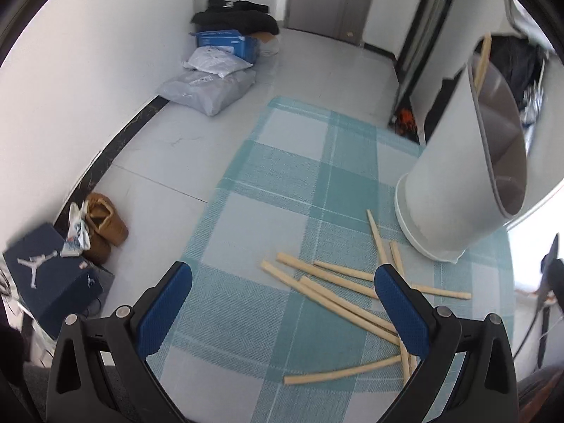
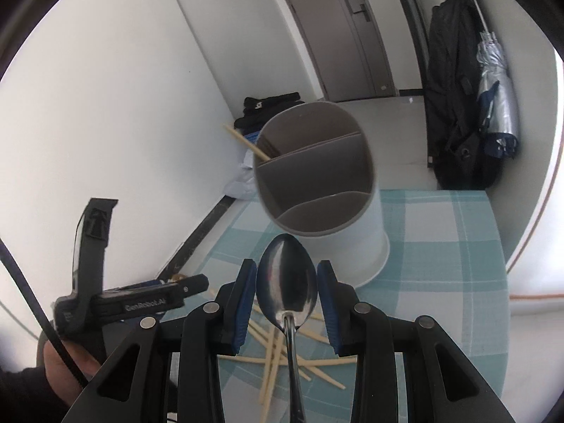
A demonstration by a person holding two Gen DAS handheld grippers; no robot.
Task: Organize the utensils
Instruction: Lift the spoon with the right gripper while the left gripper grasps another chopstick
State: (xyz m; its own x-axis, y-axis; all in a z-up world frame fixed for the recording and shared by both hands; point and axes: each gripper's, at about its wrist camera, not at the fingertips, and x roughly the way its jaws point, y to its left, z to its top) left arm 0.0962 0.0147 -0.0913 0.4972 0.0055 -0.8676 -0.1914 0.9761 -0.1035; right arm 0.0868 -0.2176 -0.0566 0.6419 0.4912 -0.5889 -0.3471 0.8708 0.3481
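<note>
Several wooden chopsticks lie scattered on a teal plaid cloth. My left gripper hangs open above them, holding nothing. To their right stands a white utensil holder with one chopstick sticking out. In the right wrist view my right gripper is shut on the bowl of a metal spoon, whose handle runs back toward the camera. The holder stands just ahead of the spoon, showing grey divided compartments. One chopstick leans in its far compartment. More chopsticks lie below the jaws.
A dark shoe box and brown shoes sit on the floor at the left. Grey parcels and a blue box lie by the wall. A black coat and a folded umbrella hang at the right.
</note>
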